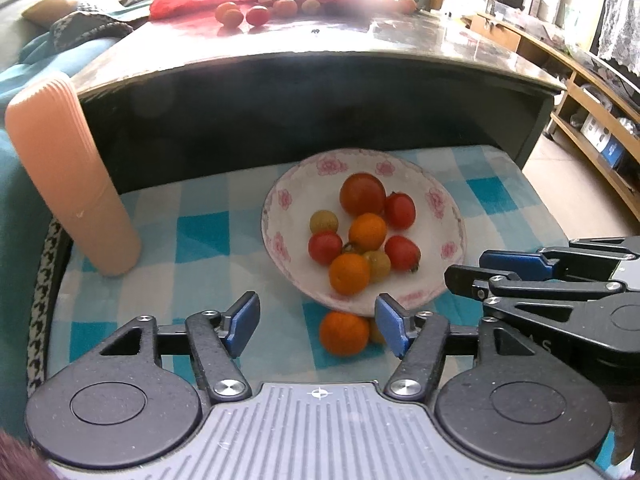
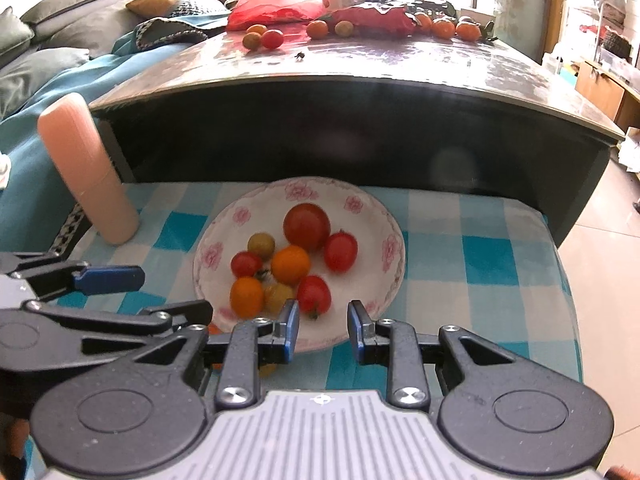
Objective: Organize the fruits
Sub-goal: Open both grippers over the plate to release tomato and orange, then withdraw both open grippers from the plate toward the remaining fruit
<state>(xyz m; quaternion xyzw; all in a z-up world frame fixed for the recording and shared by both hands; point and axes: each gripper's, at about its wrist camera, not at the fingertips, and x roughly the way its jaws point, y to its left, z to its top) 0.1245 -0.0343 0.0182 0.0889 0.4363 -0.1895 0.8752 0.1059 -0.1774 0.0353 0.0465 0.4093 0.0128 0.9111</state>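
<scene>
On the checked cloth: a round, glossy white plate with pink flower print is seen.
Plate contents: smooth tomatoes and small oranges are heaped.
Beside the plate: one orange lies off its near rim.
Left gripper: jaws are spread, nothing held; the orange lies between them.
Right gripper: jaws are narrowly parted, empty, over the plate's near rim.
Writing: none is legible.
</scene>
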